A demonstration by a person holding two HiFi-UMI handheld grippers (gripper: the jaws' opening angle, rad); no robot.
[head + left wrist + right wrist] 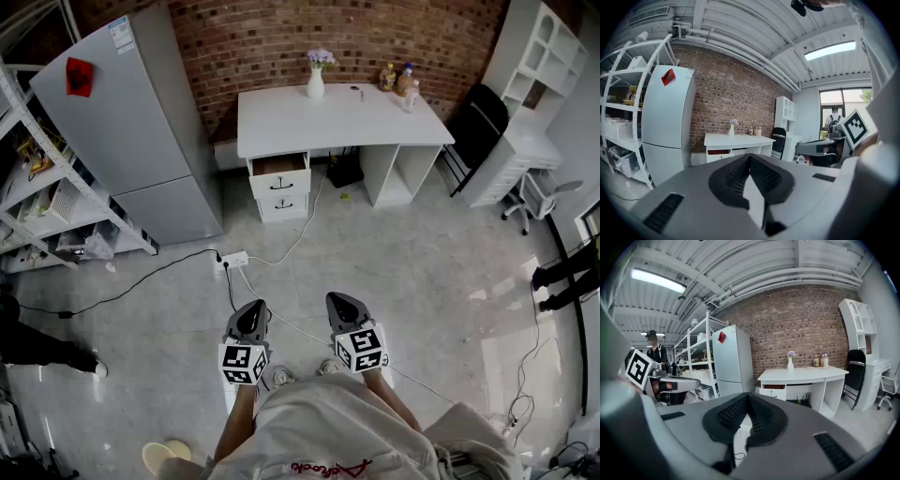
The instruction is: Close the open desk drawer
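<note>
A white desk point(328, 120) stands against the brick wall at the far side of the room. Its top drawer point(279, 169) is pulled out, above a shut lower drawer point(283, 202). The same open drawer point(774, 391) point(718, 152) shows small in both gripper views. My left gripper point(251, 313) and right gripper point(341, 305) are held side by side well back from the desk, both shut and empty, pointing toward it.
A grey fridge point(141, 122) stands left of the desk, with a metal shelf rack point(47, 178) beside it. A power strip point(232, 259) and cables lie on the floor between me and the desk. A black chair point(476, 127) is at the right. A vase point(316, 80) sits on the desk.
</note>
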